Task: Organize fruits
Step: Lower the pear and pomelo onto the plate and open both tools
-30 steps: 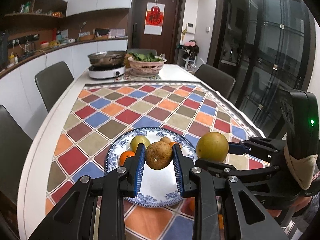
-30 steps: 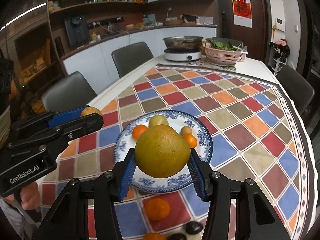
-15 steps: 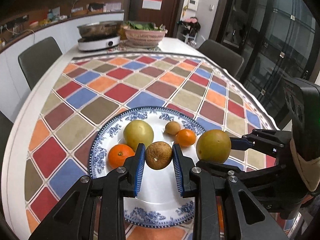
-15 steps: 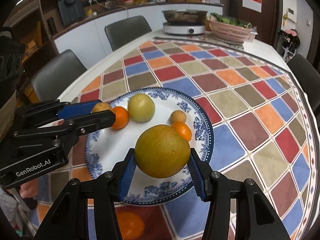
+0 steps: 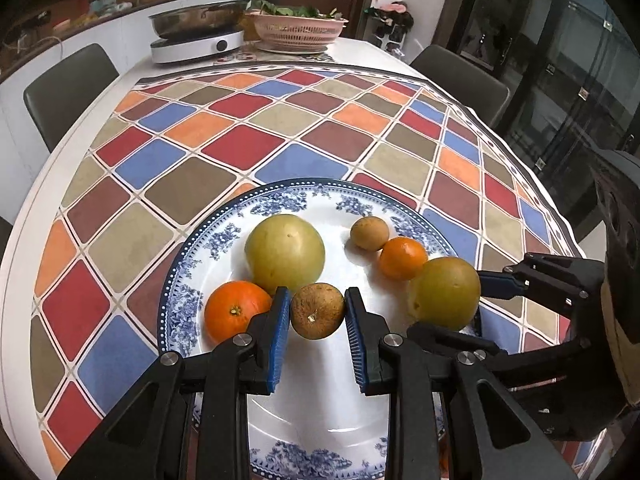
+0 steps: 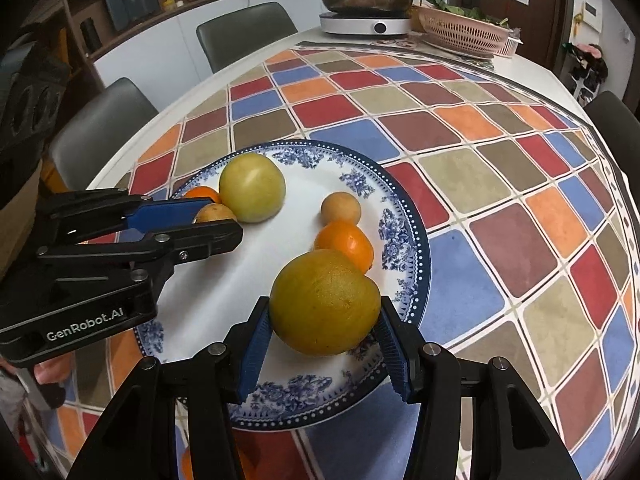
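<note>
A blue-and-white plate (image 5: pixel 192 276) (image 6: pixel 404 248) lies on the checkered tablecloth. On it sit a pale green fruit (image 5: pixel 285 256) (image 6: pixel 252 187), an orange (image 5: pixel 236 316) (image 6: pixel 202 194), a small tan fruit (image 5: pixel 369 233) (image 6: pixel 341 208) and a small orange (image 5: pixel 403 257) (image 6: pixel 346 243). My left gripper (image 5: pixel 317 312) (image 6: pixel 216 216) is shut on a brown round fruit (image 5: pixel 317 311) (image 6: pixel 214 213) low over the plate's near left part. My right gripper (image 6: pixel 323 312) (image 5: pixel 460 292) is shut on a large yellow-green fruit (image 6: pixel 324 307) (image 5: pixel 445 293) at the plate's right rim.
The checkered tablecloth (image 5: pixel 280 128) (image 6: pixel 500 184) covers the table. A pan on a cooker (image 5: pixel 198 34) (image 6: pixel 366 12) and a pink basket of greens (image 5: pixel 298 30) (image 6: pixel 464 30) stand at the far end. Chairs (image 5: pixel 68 84) (image 6: pixel 244 32) line the sides. An orange (image 6: pixel 186 462) lies on the cloth near me.
Both grippers have come down and forward over the plate with their fruits still held. The plate and its fruits now look much closer.
</note>
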Tool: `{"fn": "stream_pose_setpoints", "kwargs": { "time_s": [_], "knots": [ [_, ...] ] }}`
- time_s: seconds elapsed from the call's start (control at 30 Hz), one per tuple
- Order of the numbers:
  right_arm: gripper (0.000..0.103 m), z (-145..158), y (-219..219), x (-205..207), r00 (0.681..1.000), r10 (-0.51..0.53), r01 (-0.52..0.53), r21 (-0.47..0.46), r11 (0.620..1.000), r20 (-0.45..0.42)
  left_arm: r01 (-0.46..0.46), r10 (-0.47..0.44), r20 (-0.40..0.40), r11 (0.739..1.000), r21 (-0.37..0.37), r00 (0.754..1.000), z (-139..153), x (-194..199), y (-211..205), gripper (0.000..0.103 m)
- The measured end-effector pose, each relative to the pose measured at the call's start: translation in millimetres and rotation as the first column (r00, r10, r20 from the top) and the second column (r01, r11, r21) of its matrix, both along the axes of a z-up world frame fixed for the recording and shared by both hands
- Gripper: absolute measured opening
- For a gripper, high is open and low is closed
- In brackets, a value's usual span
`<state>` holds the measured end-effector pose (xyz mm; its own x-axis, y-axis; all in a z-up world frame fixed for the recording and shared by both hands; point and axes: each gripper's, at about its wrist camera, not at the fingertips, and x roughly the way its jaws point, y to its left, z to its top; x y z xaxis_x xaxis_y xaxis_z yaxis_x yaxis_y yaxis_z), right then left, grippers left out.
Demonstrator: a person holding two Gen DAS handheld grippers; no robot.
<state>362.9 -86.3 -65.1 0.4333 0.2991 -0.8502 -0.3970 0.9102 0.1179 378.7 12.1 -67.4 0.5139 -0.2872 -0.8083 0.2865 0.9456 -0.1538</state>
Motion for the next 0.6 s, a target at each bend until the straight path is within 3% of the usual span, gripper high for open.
{"fn": "stream_pose_setpoints", "kwargs": {
  "time_s": [0.23,0.6],
  "knots": [
    [0.052,-1,3,3,1.000,0.001,-0.001,-0.009,1.000,0.005,-0.009,0.009,-0.007,1.000,-0.014,1.000,3,1,4,0.033],
    [0.057,8,3,-4,1.000,-0.011,0.011,0.012,1.000,0.027,-0.050,0.050,0.106,0.999,0.000,0.993,46,-33,14,0.046]
  ]
}}
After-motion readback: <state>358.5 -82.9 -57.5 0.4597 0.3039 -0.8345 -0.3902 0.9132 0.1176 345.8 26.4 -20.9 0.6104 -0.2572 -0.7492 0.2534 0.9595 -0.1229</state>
